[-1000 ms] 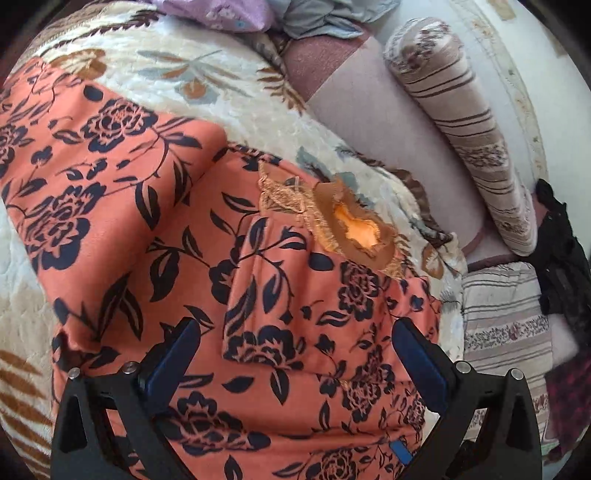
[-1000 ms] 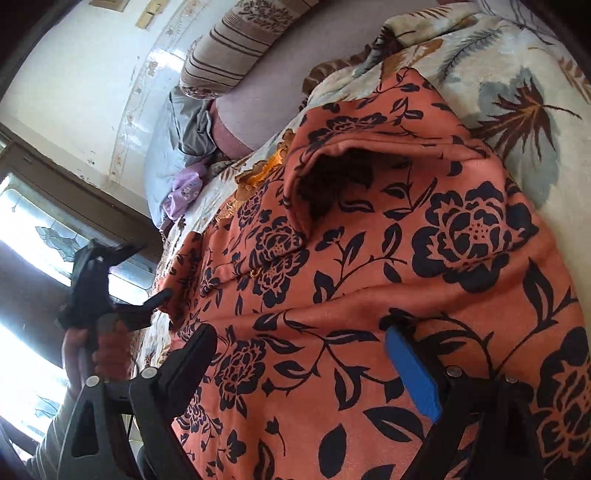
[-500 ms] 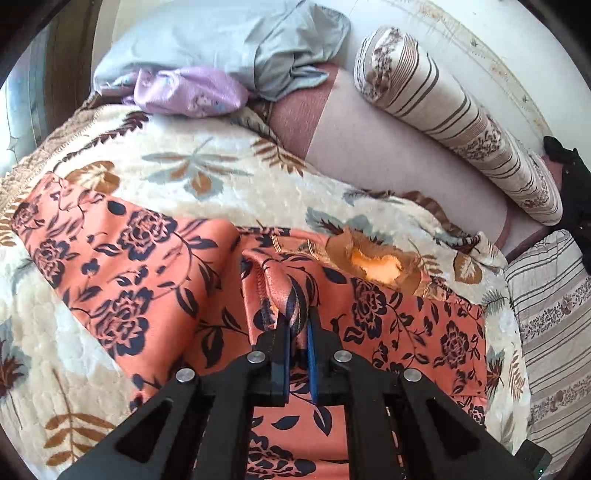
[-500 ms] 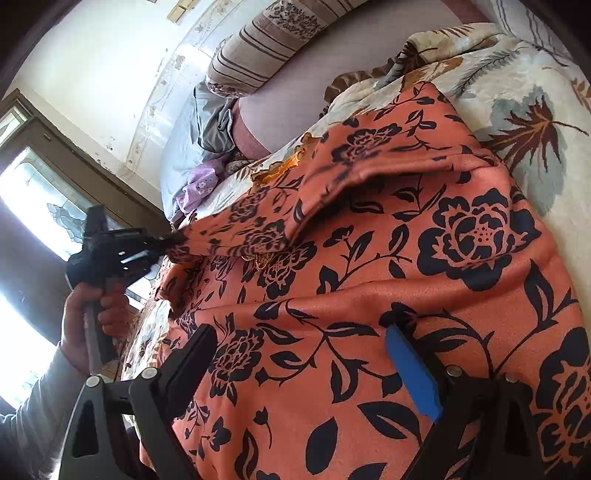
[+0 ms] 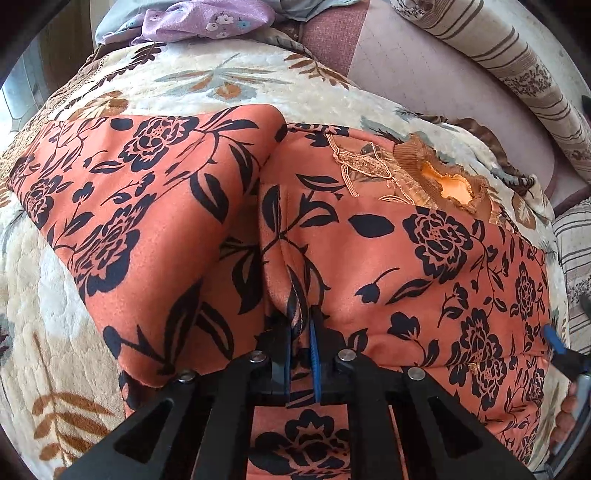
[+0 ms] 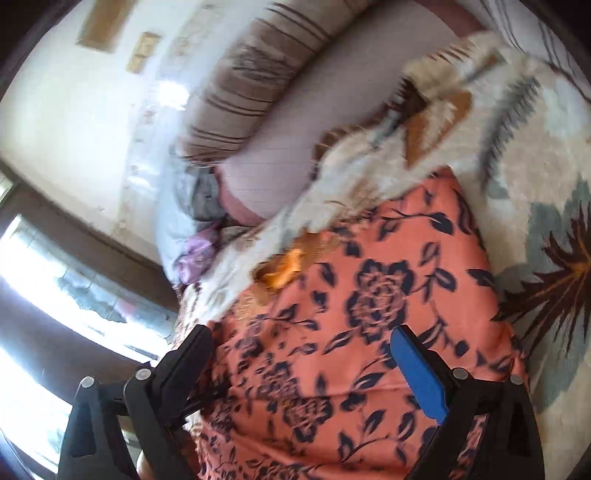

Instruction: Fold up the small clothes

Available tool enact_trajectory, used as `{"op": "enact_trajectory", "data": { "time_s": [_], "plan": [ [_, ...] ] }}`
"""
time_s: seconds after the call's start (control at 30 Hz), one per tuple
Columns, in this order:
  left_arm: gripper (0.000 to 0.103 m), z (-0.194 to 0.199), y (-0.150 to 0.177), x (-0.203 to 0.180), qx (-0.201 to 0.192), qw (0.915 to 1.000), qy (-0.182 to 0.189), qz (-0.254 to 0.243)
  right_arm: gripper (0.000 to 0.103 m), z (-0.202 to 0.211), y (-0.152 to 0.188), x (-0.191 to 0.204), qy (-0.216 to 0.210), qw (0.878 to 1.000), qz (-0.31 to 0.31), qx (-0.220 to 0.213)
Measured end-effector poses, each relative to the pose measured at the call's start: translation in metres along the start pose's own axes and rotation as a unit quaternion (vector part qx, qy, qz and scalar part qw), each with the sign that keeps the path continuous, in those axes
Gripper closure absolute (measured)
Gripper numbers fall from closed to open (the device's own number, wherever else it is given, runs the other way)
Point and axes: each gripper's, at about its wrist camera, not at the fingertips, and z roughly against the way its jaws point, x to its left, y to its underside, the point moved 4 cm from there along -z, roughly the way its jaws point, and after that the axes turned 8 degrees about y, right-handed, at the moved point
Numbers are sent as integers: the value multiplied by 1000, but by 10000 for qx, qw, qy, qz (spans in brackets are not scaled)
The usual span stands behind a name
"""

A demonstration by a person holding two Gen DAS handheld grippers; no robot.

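Observation:
An orange garment with black flowers (image 5: 406, 258) lies spread on the bed, its gold-trimmed neckline (image 5: 443, 181) at the far side. A sleeve (image 5: 129, 206) lies folded out to the left. My left gripper (image 5: 299, 325) points steeply down and pinches a raised ridge of the fabric between its blue pads; its jaws are opening slightly, with the fabric still between them. In the blurred right wrist view, my right gripper (image 6: 301, 339) hovers open over the garment (image 6: 351, 332), nothing between its fingers (image 6: 417, 369).
A cream leaf-patterned blanket (image 5: 221, 74) covers the bed under the garment. A striped bolster (image 5: 517, 66) lies along the far wall. Purple and grey clothes (image 5: 207, 22) are piled at the far left. A window (image 6: 37, 277) lies to the left.
My left gripper went from wide open to shut on a fold of the garment, lifted it, then sank lower. My right gripper swung sideways; the flap raised earlier now lies flat.

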Motion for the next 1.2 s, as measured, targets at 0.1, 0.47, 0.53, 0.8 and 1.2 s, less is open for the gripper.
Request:
{"op": "enact_trajectory", "data": {
  "time_s": [0.1,0.47,0.53,0.8,1.2],
  "plan": [
    [81,11,-6,-9,-72,9997,-166,-169,6,-7,-4,-7,-100,9999,-7,-34],
    [41,9,-36,0,-447,9958,-635,-489,6,-18,5,8,399,9972,631,109],
    [39,27,-36,1,-901,9936,-562,-387,6,-20,5,9,469,9961,725,167],
    [35,58,-13,18,-850,9963,-19,-85,4,-22,8,21,849,9926,844,226],
    [28,122,29,64,-1198,9913,480,273,4,-18,24,48,603,9943,881,81]
  ]
}}
